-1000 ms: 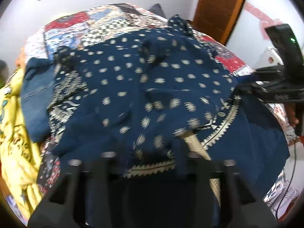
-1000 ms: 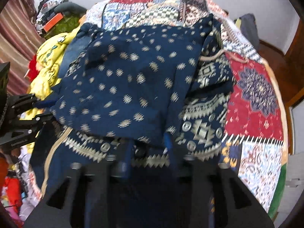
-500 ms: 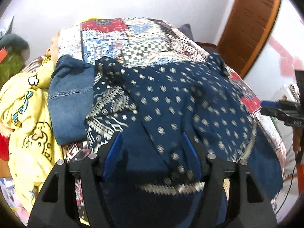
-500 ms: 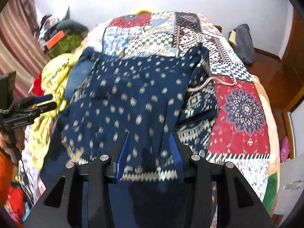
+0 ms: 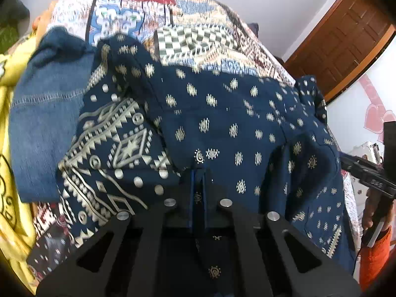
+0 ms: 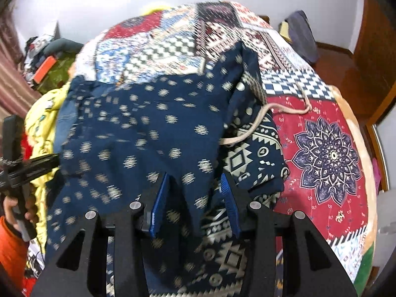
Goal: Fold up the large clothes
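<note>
The left gripper [image 5: 198, 188] is clamped tight on the near hem of the navy printed garment [image 5: 235, 113]. The right gripper [image 6: 195, 193] stands part open, a fold of that cloth between its fingers; whether they pinch it I cannot tell. The garment stretches away from both across the patchwork bedspread [image 6: 326, 148], long axis near to far.

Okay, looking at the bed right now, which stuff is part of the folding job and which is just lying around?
Part of the job:
- navy patterned garment
- left tool, shut on the garment's near edge
- right tool, fabric between its pads

Just lying about:
- denim piece
- yellow cloth
- patchwork bedspread
- grey item at the bed's far corner
</note>
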A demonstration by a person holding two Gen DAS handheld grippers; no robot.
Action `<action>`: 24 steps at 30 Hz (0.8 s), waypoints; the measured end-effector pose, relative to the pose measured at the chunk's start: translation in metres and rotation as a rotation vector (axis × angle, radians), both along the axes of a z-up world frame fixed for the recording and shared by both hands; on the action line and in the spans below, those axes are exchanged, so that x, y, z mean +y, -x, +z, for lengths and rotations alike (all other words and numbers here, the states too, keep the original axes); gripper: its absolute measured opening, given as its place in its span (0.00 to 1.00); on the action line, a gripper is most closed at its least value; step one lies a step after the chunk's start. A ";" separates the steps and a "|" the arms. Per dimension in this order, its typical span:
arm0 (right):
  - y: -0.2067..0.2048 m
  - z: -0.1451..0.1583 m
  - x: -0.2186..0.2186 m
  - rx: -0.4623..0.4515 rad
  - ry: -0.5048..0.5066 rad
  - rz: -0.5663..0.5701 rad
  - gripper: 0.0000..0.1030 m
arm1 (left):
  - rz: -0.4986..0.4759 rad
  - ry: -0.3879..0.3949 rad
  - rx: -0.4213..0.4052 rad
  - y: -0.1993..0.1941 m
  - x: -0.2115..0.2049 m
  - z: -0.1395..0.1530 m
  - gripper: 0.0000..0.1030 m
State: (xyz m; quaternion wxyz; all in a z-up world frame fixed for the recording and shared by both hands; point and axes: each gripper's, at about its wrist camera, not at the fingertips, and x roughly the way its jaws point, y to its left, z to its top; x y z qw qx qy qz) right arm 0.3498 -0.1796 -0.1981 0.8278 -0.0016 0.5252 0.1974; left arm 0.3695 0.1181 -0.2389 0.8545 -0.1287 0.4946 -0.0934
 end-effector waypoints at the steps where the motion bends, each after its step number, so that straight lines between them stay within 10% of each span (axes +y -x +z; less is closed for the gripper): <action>1: 0.000 -0.004 -0.001 0.004 0.003 0.003 0.39 | 0.008 -0.015 -0.020 0.000 0.000 0.003 0.03; 8: 0.004 -0.014 -0.003 -0.020 0.020 0.032 0.43 | 0.141 -0.179 -0.053 -0.009 0.024 0.005 0.00; 13: 0.008 -0.011 0.000 -0.040 0.071 0.049 0.45 | 0.168 -0.086 0.015 0.003 0.053 -0.011 0.00; 24: 0.039 0.004 -0.036 -0.012 0.190 -0.007 0.53 | 0.148 -0.229 -0.056 0.060 0.057 0.034 0.06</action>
